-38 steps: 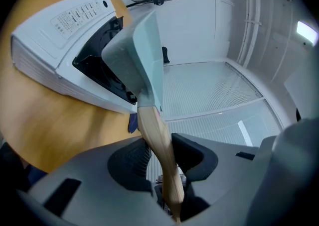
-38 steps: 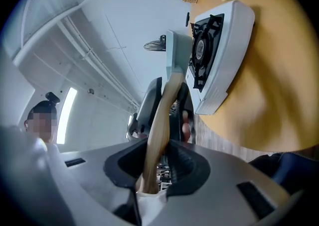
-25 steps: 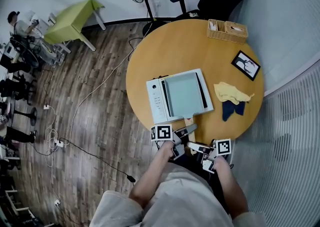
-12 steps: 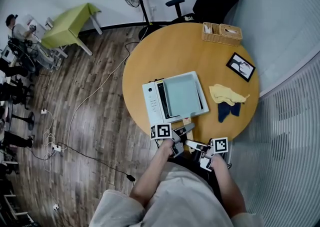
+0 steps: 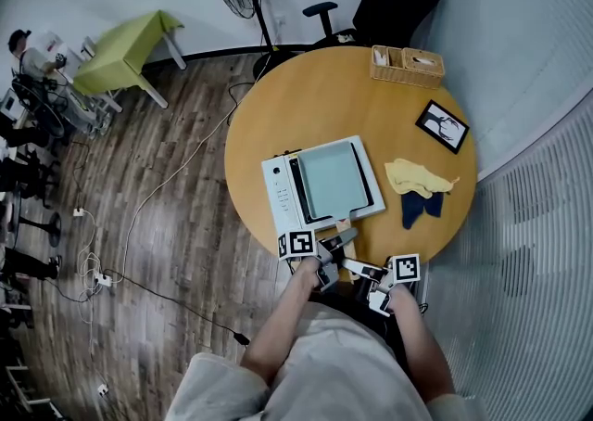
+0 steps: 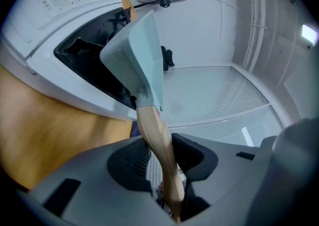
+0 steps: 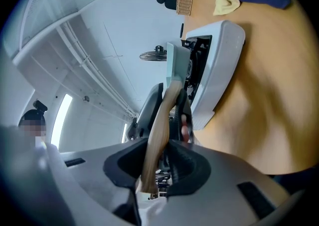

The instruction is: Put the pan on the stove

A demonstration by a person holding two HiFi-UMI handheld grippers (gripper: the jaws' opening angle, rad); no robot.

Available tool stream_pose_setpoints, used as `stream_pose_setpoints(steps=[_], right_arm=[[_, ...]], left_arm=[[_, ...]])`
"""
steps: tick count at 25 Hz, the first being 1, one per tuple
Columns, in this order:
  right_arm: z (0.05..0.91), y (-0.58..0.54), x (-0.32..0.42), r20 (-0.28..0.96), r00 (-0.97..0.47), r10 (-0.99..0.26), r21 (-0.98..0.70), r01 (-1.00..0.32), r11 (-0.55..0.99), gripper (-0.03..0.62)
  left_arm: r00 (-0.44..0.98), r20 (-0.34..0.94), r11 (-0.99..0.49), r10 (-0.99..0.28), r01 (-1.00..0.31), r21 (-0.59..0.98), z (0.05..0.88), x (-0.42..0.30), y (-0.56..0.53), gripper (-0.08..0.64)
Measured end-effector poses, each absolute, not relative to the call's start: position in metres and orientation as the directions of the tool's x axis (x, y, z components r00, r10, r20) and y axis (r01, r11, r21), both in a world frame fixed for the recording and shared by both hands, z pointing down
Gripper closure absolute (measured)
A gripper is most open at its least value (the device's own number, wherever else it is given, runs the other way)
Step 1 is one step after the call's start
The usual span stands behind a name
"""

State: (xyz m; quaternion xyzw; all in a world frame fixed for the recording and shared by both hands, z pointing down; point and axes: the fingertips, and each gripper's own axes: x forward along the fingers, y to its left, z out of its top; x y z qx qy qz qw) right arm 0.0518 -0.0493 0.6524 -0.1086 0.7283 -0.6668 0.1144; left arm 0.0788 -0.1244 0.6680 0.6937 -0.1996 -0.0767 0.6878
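The pan (image 5: 331, 180) lies over the stove (image 5: 276, 195); full seating is not confirmed. Its handle (image 6: 158, 143) is clamped by the half-closed left gripper (image 6: 160, 163) and right gripper (image 7: 155, 163). Uneven release could tip or drag it off.

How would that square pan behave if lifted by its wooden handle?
Probably stiff: the pan looks flat and square. Likely front-heavy, since the wooden handle sits at one edge; left gripper and right gripper both clamp it.
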Motion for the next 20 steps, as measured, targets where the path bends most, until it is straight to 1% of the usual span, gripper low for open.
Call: stream_pose_setpoints(steps=[7,11,14,20], right_arm=[[0.662,-0.052,0.053,0.019,-0.952,-0.306,-0.994,-0.049,0.093,0.474],[0.661,-0.055,0.057,0.011,-0.941,-0.339,-0.997,-0.037,0.069,0.474],[0.664,-0.058,0.058,0.029,-0.938,-0.345,-0.995,-0.059,0.077,0.474],[0.66,-0.065,0.056,0.045,-0.925,-0.376,-0.998,-0.057,0.023,0.471]], left_arm=[[0.91,0.189,0.042,-0.368,-0.187,0.982,0.678,0.08,-0.126,0.41],[0.908,0.181,0.048,-0.378,-0.176,0.983,0.677,0.08,-0.129,0.408],[0.908,0.177,0.056,-0.38,-0.169,0.984,0.679,0.079,-0.132,0.41],[0.903,0.2,0.096,-0.38,-0.176,0.98,0.68,0.078,-0.14,0.41]])
